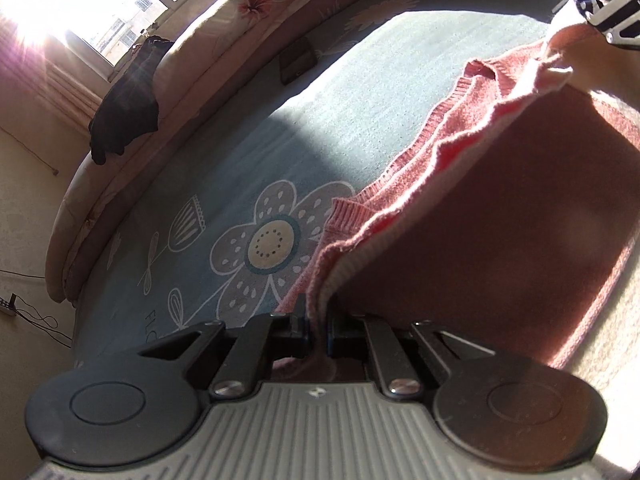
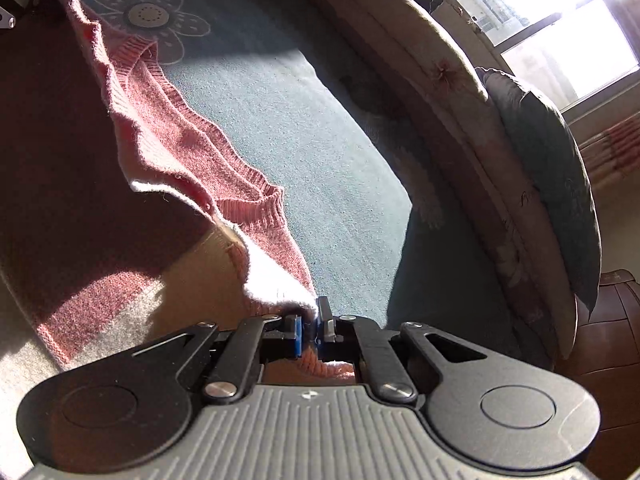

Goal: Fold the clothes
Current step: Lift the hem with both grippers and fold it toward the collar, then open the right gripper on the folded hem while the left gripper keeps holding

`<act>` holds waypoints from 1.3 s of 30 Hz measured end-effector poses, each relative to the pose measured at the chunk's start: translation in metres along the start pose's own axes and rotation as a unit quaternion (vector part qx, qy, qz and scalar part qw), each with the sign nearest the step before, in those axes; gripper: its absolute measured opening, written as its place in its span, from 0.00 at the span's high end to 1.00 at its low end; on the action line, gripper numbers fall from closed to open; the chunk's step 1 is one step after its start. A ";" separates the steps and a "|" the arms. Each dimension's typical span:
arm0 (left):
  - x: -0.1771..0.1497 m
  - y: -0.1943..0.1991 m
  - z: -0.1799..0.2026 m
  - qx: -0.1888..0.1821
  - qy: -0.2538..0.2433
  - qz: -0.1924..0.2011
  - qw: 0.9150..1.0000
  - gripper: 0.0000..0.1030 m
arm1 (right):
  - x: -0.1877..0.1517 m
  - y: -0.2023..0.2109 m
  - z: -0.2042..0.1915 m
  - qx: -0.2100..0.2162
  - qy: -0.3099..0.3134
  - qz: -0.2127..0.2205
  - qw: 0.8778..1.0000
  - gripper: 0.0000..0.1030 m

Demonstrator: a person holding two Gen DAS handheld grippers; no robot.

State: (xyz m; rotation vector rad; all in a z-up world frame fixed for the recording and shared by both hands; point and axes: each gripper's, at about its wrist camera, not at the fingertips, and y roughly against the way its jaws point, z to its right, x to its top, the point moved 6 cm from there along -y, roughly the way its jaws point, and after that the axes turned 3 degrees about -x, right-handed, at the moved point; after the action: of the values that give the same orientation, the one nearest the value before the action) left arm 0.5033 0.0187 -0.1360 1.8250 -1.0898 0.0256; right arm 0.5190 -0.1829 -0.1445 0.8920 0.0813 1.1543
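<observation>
- The left gripper [image 1: 318, 322] is pinched on the edge of a pink sweater [image 1: 500, 208]; knit fabric bunches up between its narrow jaws and spills back behind them.
- From that grip the sweater runs up and to the right in the left wrist view, a lifted flap whose shaded underside fills the right of the picture.
- The flap's top edge stretches to the right gripper [image 1: 600, 4], seen at the upper right corner, where the cloth meets its fingers.
- Under the raised edge a lower layer of the sweater, with a ribbed hem, lies on the bed [image 1: 224, 152].
- In the right wrist view the right gripper [image 2: 310, 326] is clamped on a sunlit corner of the sweater [image 2: 168, 132]; pink knit shows between its blue pads [image 2: 297, 334] and behind them.
- From there the cloth rises to the upper left, where the left gripper [image 2: 16, 4] is partly seen at the frame edge, touching the sweater's far corner.
- So the sweater hangs between the two grippers, each holding one end of the same edge, the rest resting on the bed.
- The bed cover is blue-grey with a large drawn flower [image 1: 272, 240] just beside the sweater's hem.
- A pillow [image 1: 224, 36] lies along the bed's far side, with a dark garment [image 1: 124, 108] draped over its end.
- A small dark flat object [image 1: 298, 60] lies on the cover near the pillow; what it is I cannot tell.
- A window [image 2: 560, 28] lets strong sun in.
- No containers appear.
</observation>
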 end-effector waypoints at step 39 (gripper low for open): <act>0.019 0.004 -0.043 0.064 0.054 0.028 0.996 0.77 | 0.021 -0.009 0.009 -0.029 -0.003 0.005 1.000 0.63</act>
State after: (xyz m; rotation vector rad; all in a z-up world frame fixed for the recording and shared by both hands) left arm 0.5298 0.0375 -0.1015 1.8837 -1.0844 0.2292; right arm 0.5396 -0.1722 -0.1369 0.8451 0.0376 1.1586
